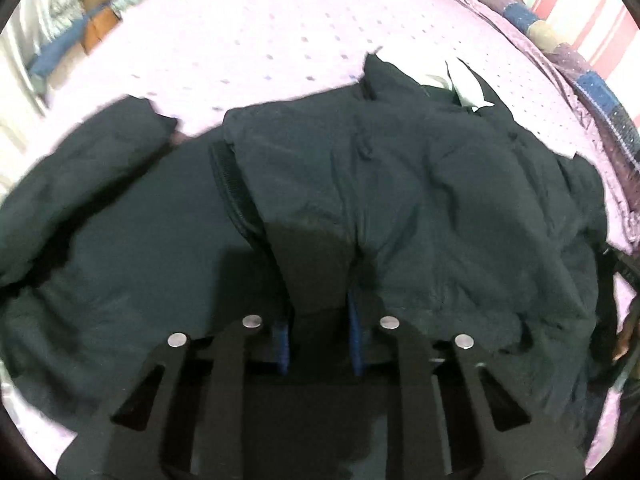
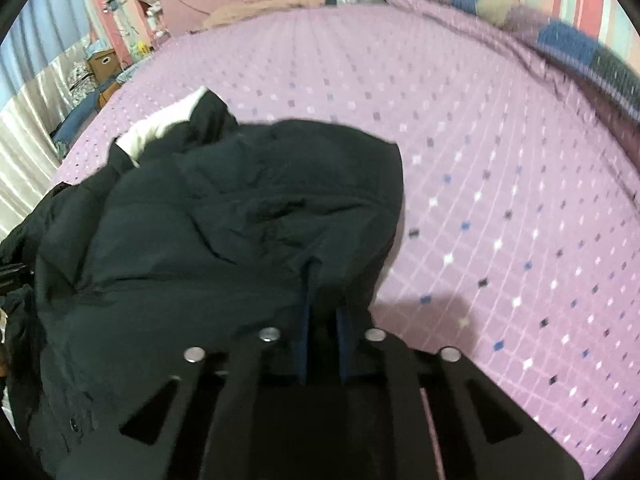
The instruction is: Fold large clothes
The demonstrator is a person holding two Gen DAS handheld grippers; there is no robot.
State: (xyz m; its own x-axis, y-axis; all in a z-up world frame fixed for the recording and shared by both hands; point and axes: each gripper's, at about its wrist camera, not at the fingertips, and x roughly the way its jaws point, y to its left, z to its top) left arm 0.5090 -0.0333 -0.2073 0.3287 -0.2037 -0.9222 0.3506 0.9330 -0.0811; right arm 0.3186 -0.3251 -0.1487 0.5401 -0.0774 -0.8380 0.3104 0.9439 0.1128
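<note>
- A dark padded jacket (image 1: pixel 420 184) lies spread on a lilac patterned bedsheet (image 1: pixel 248 40), near the bed's front edge; a white lining or label (image 1: pixel 464 80) shows at its far end.
- One front panel appears already turned over the body: its zip edge (image 1: pixel 226 184) runs along the fold in the left wrist view.
- A sleeve (image 1: pixel 84 176) lies out to the side, seemingly not yet folded in.
- The left gripper (image 1: pixel 318 280) is clenched on a ridge of jacket cloth, which puckers up between its blue-padded fingers.
- The right gripper (image 2: pixel 322 292) is likewise closed tight on a pinch of fabric near the jacket's edge.
- Judgement: an early-to-middle stage; the sleeve and the lengthwise folds remain, and the bundle is loose and wrinkled.
</note>
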